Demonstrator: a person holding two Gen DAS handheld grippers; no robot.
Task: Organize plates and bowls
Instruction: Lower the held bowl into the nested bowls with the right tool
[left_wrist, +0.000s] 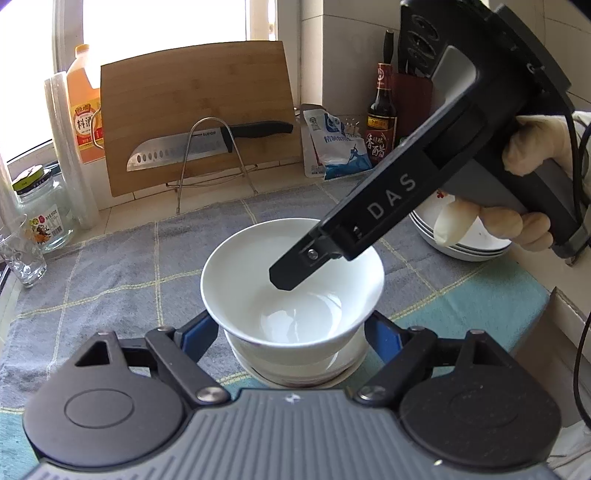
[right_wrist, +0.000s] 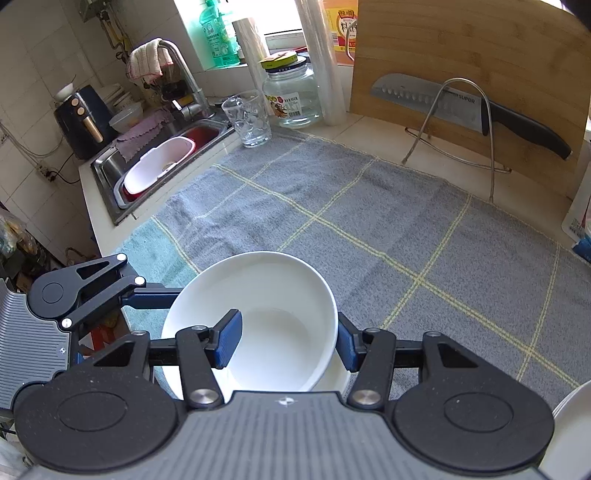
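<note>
My right hand-held gripper (right_wrist: 288, 341) is clamped on the bowl's (right_wrist: 255, 317) right wall; my left hand-held gripper (left_wrist: 291, 334) brackets its base, pads apart, directly above the lower bowl (left_wrist: 295, 363).

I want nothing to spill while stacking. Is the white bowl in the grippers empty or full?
Empty. The white bowl shows only its bare, glossy bottom in both wrist views; the right gripper pinches its rim.
</note>
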